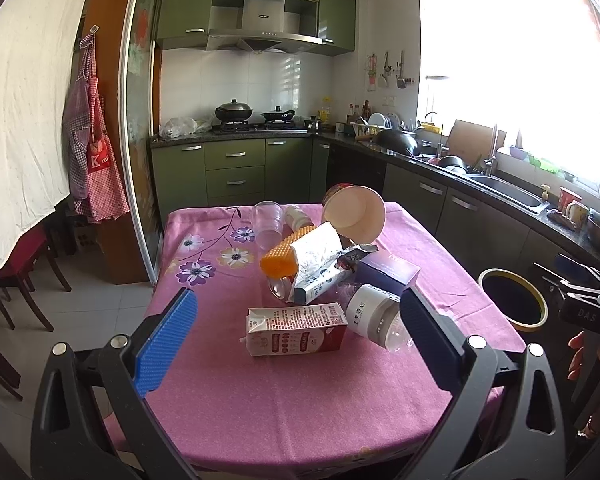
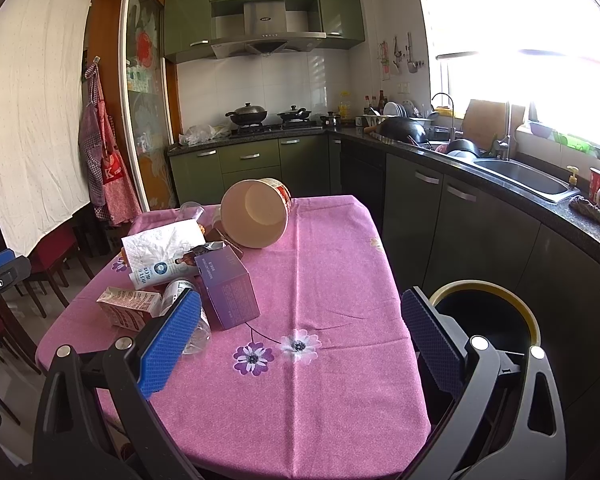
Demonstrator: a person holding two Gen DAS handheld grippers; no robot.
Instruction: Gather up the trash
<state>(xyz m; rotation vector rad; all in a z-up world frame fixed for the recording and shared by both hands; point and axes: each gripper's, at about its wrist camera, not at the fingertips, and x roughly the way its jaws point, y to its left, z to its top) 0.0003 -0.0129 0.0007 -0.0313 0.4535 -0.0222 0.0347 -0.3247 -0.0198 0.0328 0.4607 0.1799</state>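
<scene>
trash sat in a loose heap on the counter (image 1: pixel 228 408), which was covered with a pink flowered cloth. nearest the left gripper (image 1: pixel 298 338) lay a red-and-white milk carton (image 1: pixel 296 330) on its side, and just beside it a clear plastic bottle with a white label (image 1: pixel 376 320), also on its side. behind those: a purple box (image 1: pixel 386 272), a white foil-lined pouch (image 1: pixel 320 264) leaning over an orange waffle-textured piece (image 1: pixel 282 256), and a clear glass-like item under it, too hidden to name. farther back a paper noodle bowl (image 1: pixel 356 212) was tipped with its mouth toward the camera, and clear plastic cups (image 1: pixel 268 222) lay beside a small white bottle (image 1: pixel 298 216).

left gripper was released, jaws spread wide, empty, held over the near edge of the counter with the carton between the lines of its blue pads. right gripper (image 2: pixel 300 342) was likewise spread and empty, over the bare right half of the cloth, with the purple box (image 2: pixel 226 290) and bottle (image 2: pixel 188 312) just beside its left pad.

a black trash bin with a yellowish rim (image 2: pixel 488 316) stood on the floor at the right side of the counter, mouth uncovered, partly behind the right pad. green kitchen cabinets (image 1: pixel 236 168) and a sink (image 2: pixel 524 180) stood beyond.
</scene>
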